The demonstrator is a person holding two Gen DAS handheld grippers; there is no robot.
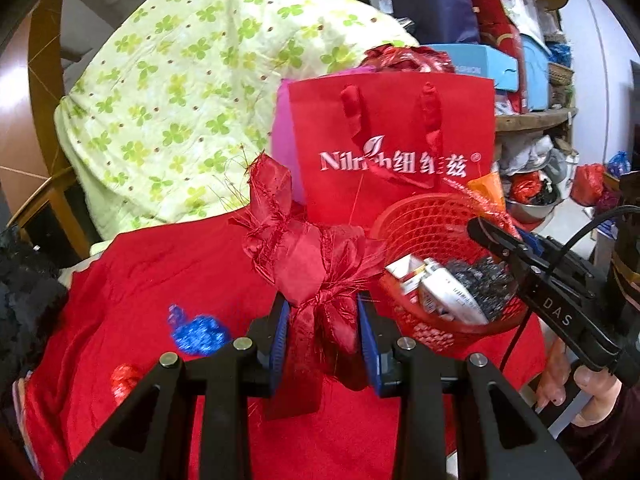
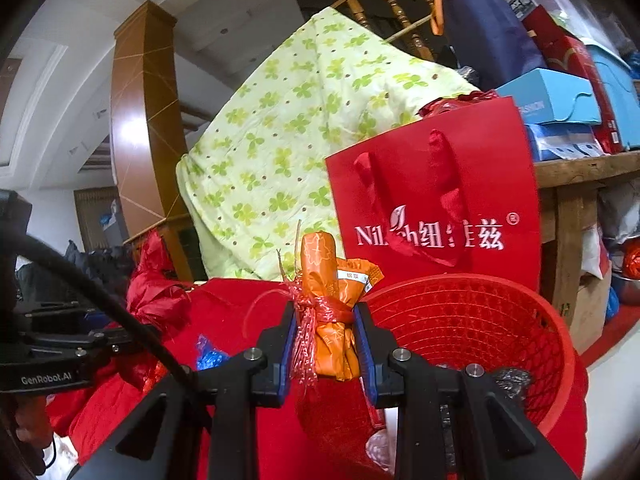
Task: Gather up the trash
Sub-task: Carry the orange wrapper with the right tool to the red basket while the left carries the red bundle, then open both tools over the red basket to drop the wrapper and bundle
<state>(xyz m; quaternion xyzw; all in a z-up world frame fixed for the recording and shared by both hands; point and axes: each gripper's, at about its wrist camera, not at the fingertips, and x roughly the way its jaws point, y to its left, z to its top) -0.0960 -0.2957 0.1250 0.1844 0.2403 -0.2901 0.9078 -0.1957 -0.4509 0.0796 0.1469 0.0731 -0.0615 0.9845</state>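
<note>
Basket [image 2: 520, 320] right of cloth-covered surface [image 1: 160, 280]; cartons [image 1: 436, 288] inside basket; gift bag [image 1: 400, 140] upright behind basket; quilt [image 1: 192, 92] left of bag, behind surface; boxes [image 2: 552, 100] on shelf [image 2: 580, 168] behind bag.

This was a lived-in home, in a cluttered storage corner beside a staircase. A wooden banister [image 2: 404, 12] with turned spindles rose behind a green clover-print quilt [image 2: 288, 128] draped over the pile. A rough wooden shelf [image 2: 580, 166] carried stacked blue boxes [image 2: 556, 98] and a navy bag [image 2: 484, 28]. A red gift bag [image 2: 436, 200] with white lettering stood on a red cloth [image 1: 160, 288], and a metal basin [image 1: 528, 204] sat on the floor.
</note>
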